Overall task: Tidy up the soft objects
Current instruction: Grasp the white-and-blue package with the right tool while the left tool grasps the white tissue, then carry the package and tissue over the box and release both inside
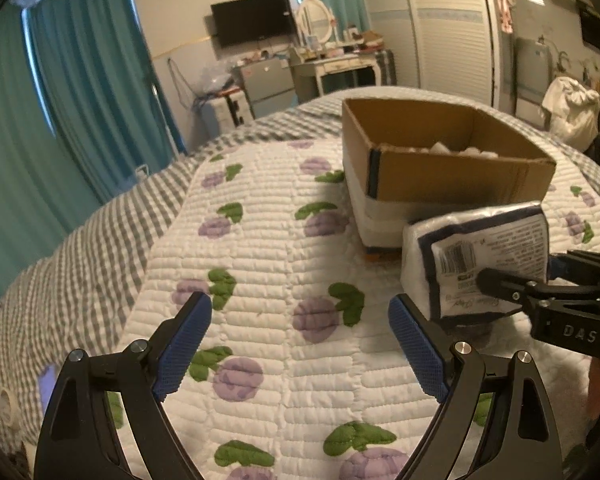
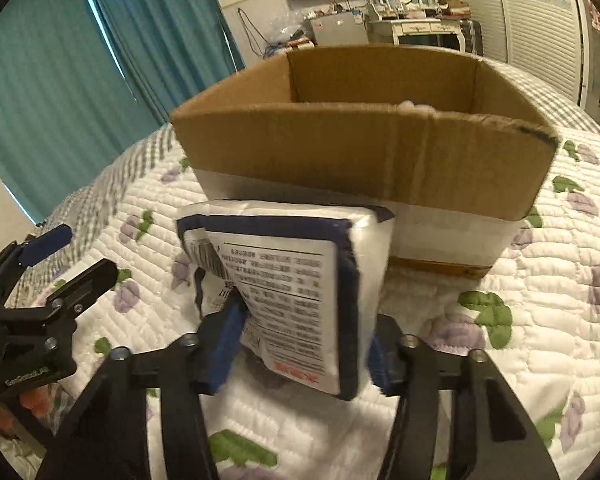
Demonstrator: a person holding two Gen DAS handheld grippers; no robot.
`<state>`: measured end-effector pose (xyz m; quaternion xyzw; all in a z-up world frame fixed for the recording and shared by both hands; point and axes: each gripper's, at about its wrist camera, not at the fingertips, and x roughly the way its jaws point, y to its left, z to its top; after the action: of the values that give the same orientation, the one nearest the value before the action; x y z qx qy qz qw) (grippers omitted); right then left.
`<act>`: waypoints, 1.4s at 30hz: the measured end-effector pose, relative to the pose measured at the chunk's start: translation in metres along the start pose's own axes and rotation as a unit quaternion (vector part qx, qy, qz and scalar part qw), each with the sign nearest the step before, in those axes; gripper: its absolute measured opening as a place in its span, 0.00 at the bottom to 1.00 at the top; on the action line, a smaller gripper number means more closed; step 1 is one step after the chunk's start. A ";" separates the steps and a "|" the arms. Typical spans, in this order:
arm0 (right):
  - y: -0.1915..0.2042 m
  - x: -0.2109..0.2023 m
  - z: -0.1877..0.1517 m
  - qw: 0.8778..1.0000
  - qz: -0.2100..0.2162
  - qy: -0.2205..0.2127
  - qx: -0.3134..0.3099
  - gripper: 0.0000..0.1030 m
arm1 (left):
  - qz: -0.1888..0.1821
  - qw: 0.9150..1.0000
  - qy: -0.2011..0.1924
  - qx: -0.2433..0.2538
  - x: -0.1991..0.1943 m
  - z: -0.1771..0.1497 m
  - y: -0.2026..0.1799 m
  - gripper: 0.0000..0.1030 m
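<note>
My right gripper (image 2: 300,332) is shut on a soft white pack with a dark blue border and printed label (image 2: 296,280), held on edge above the quilt just in front of an open cardboard box (image 2: 360,152). In the left wrist view the pack (image 1: 480,256) and the right gripper (image 1: 512,280) sit at the right, below the box (image 1: 460,176), which holds some white soft items (image 1: 440,147). My left gripper (image 1: 300,324) is open and empty over the quilt, left of the pack.
The box stands on a bed with a white quilt with purple flowers (image 1: 280,260) and a grey checked border. Teal curtains (image 1: 60,100) hang at the left. A TV, dresser and wardrobe stand beyond the bed.
</note>
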<state>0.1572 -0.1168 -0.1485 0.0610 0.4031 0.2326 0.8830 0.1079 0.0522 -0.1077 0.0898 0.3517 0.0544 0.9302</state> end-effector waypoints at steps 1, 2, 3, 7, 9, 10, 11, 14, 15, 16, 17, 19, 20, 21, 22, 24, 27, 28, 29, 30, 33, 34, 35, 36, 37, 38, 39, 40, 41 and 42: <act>0.001 -0.010 0.001 1.000 -0.001 -0.012 0.004 0.46 | -0.001 1.000 -0.005 0.000 -0.005 0.002 -0.001 0.89; 0.002 -0.019 0.001 1.000 0.000 -0.022 0.006 0.46 | -0.002 1.000 -0.010 0.000 -0.011 0.004 -0.003 0.89; 0.003 -0.028 0.002 0.999 0.001 -0.031 0.007 0.45 | -0.005 1.000 -0.014 -0.002 -0.016 0.006 -0.005 0.89; -0.004 -0.079 0.004 0.997 -0.031 -0.065 0.004 0.45 | -0.025 1.000 -0.015 -0.011 -0.031 0.012 -0.024 0.89; -0.015 -0.096 0.002 0.995 -0.057 -0.076 0.008 0.45 | -0.047 0.999 -0.010 -0.018 -0.034 0.014 -0.039 0.89; -0.027 -0.108 0.000 0.994 -0.074 -0.077 0.013 0.45 | -0.059 0.998 -0.006 -0.021 -0.034 0.014 -0.049 0.89; -0.036 -0.114 -0.003 0.993 -0.089 -0.078 0.020 0.45 | -0.067 0.997 -0.003 -0.022 -0.034 0.014 -0.058 0.89; -0.072 -0.130 -0.013 0.987 -0.128 -0.079 0.051 0.45 | -0.097 0.995 0.011 -0.020 -0.029 0.013 -0.093 0.89; -0.082 -0.133 -0.016 0.985 -0.140 -0.080 0.060 0.45 | -0.108 0.994 0.019 -0.017 -0.025 0.012 -0.106 0.89; -0.094 -0.135 -0.020 0.982 -0.153 -0.080 0.070 0.45 | -0.118 0.993 0.026 -0.014 -0.022 0.011 -0.118 0.88; -0.105 -0.136 -0.023 0.979 -0.167 -0.081 0.081 0.45 | -0.126 0.991 0.032 -0.013 -0.018 0.010 -0.129 0.87; -0.126 -0.137 -0.029 0.976 -0.175 -0.081 0.102 0.45 | -0.140 0.989 0.047 -0.010 -0.009 0.008 -0.152 0.87; -0.137 -0.137 -0.033 0.974 -0.176 -0.083 0.116 0.45 | -0.142 0.988 0.055 -0.009 -0.004 0.007 -0.163 0.87; -0.145 -0.137 -0.035 0.973 -0.177 -0.084 0.124 0.45 | -0.143 0.988 0.061 -0.009 -0.002 0.006 -0.171 0.87; -0.155 -0.137 -0.038 0.971 -0.179 -0.086 0.135 0.45 | -0.149 0.986 0.068 -0.011 0.003 0.006 -0.179 0.87; -0.165 -0.135 -0.042 0.969 -0.181 -0.085 0.147 0.45 | -0.161 0.984 0.079 -0.013 0.011 0.005 -0.193 0.86; -0.177 -0.129 -0.046 0.967 -0.182 -0.081 0.158 0.45 | -0.159 0.983 0.088 0.004 0.025 0.004 -0.208 0.85; -0.180 -0.125 -0.048 0.967 -0.181 -0.080 0.161 0.45 | -0.160 0.983 0.092 0.006 0.030 0.004 -0.211 0.78; -0.182 -0.124 -0.050 0.967 -0.179 -0.078 0.163 0.45 | -0.168 0.981 0.099 0.006 0.035 0.004 -0.213 0.64; -0.185 -0.121 -0.052 0.967 -0.176 -0.077 0.165 0.45 | -0.177 0.978 0.109 0.006 0.040 0.004 -0.215 0.55; -0.182 -0.117 -0.054 0.969 -0.172 -0.072 0.161 0.46 | -0.195 0.974 0.118 0.003 0.041 0.005 -0.214 0.45; -0.181 -0.116 -0.054 0.969 -0.173 -0.072 0.159 0.46 | -0.196 0.974 0.116 0.002 0.038 0.006 -0.213 0.43; -0.179 -0.116 -0.053 0.969 -0.173 -0.072 0.158 0.45 | -0.198 0.973 0.116 0.003 0.036 0.006 -0.212 0.41; -0.178 -0.117 -0.053 0.970 -0.172 -0.073 0.157 0.46 | -0.199 0.973 0.115 0.004 0.033 0.006 -0.210 0.41; -0.176 -0.119 -0.053 0.970 -0.171 -0.074 0.156 0.46 | -0.198 0.974 0.112 0.007 0.029 0.007 -0.209 0.41; -0.172 -0.121 -0.052 0.970 -0.171 -0.076 0.154 0.46 | -0.195 0.975 0.106 0.009 0.023 0.007 -0.206 0.41; -0.170 -0.123 -0.051 0.970 -0.171 -0.078 0.152 0.45 | -0.194 0.976 0.101 0.011 0.017 0.008 -0.202 0.41; -0.165 -0.127 -0.050 0.971 -0.171 -0.080 0.149 0.46 | -0.192 0.977 0.096 0.012 0.015 0.008 -0.198 0.41; -0.160 -0.131 -0.049 0.971 -0.171 -0.083 0.146 0.46 | -0.190 0.978 0.089 0.013 0.007 0.010 -0.193 0.41; -0.155 -0.135 -0.047 0.971 -0.171 -0.086 0.143 0.46 | -0.189 0.978 0.084 0.013 0.001 0.012 -0.190 0.41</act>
<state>0.1016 -0.3200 -0.1334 0.1367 0.3592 0.0118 0.9231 0.1239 -0.1346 -0.1390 0.0291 0.4396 -0.1198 0.8897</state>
